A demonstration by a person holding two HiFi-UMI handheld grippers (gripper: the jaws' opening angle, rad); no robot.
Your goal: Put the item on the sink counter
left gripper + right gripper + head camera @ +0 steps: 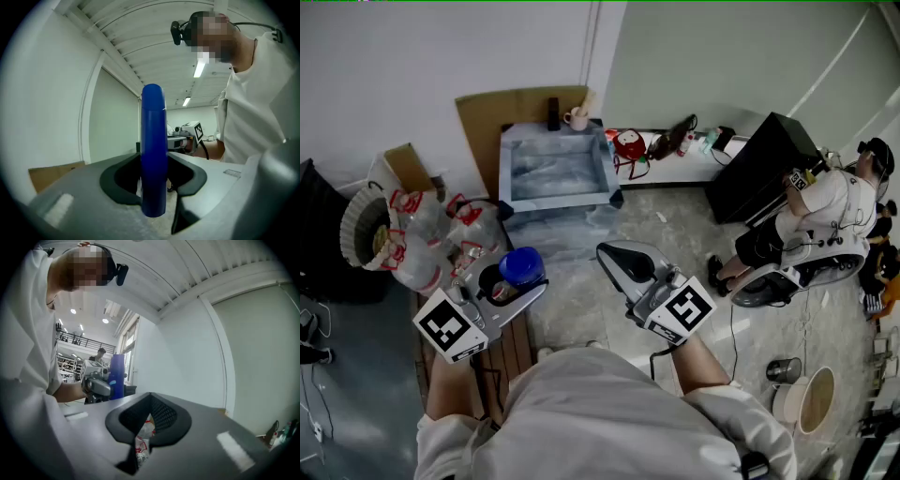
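Note:
A round blue lid-like item (pixel 522 266) is clamped in my left gripper (pixel 516 279), held over the floor near my left knee. In the left gripper view the blue item (pixel 153 122) stands edge-on and upright between the dark jaws of that gripper (pixel 153 161), which press on both its sides. My right gripper (pixel 614 255) hangs to the right of it, jaws together with nothing in them. In the right gripper view that gripper (pixel 149 397) shows only a thin slit. The sink (pixel 504 169) stands ahead by the wall.
Several clear bottles with red labels (pixel 427 239) and a basket (pixel 366 230) lie left. Cardboard (pixel 483 117) and a mug (pixel 577 119) sit behind the sink. A black cabinet (pixel 759 169) and a seated person (pixel 825 211) are right. Wooden slats (pixel 511 347) lie below my left gripper.

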